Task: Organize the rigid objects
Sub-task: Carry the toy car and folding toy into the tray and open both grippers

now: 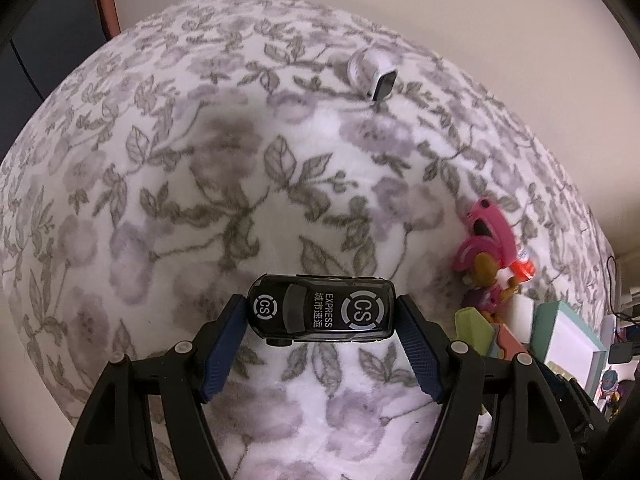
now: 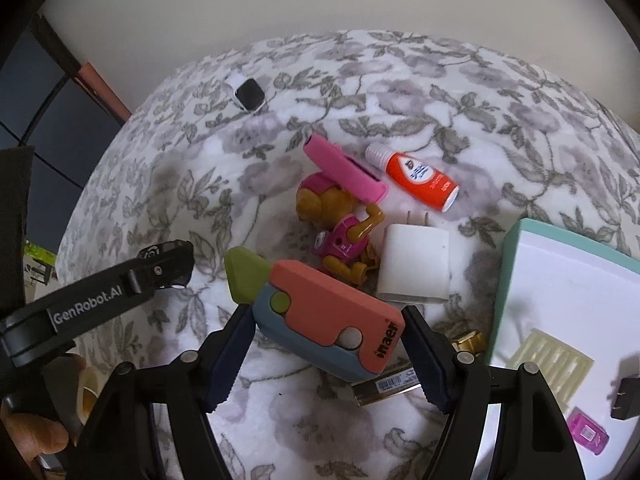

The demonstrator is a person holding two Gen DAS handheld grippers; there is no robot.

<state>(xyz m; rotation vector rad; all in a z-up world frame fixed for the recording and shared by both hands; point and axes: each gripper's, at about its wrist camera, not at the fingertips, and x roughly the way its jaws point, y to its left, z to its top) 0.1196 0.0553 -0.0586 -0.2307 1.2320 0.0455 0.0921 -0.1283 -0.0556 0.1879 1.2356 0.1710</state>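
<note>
Both claws were loaded. Left gripper (image 1: 322,314) was clamped end-to-end on the black toy car (image 1: 322,310), marked "CS EXPRESS", blue pads on its nose and tail, roof toward the camera, held clear above the floral blanket (image 1: 180,200). Right gripper (image 2: 324,332) was clamped on the coral-and-blue toy block (image 2: 320,316) with the green tip, pads on its two long ends, block tilted, also off the blanket

Likely destination: the teal-rimmed white tray (image 2: 508,264) at right in the right wrist view, already holding a cream ribbed piece (image 2: 548,360), a pink clip (image 2: 588,434) and a black plug (image 2: 628,398)

To do this step well, my read:
- carry one item at a time over the tray rim; the two rigs sat close, and the left one showed in the right wrist view just beside the block
- clear the rim before lowering, land on bare white area, away from the pieces already there
- the car is smooth and held only by its ends, so keep it level, set wheels down, then release
- block grip looked skewed; no twisting in transit

Left on the blanket: dog figure (image 2: 340,232), pink case (image 2: 344,170), orange bottle (image 2: 420,180), white charger (image 2: 414,268), smartwatch (image 2: 248,94)
</note>
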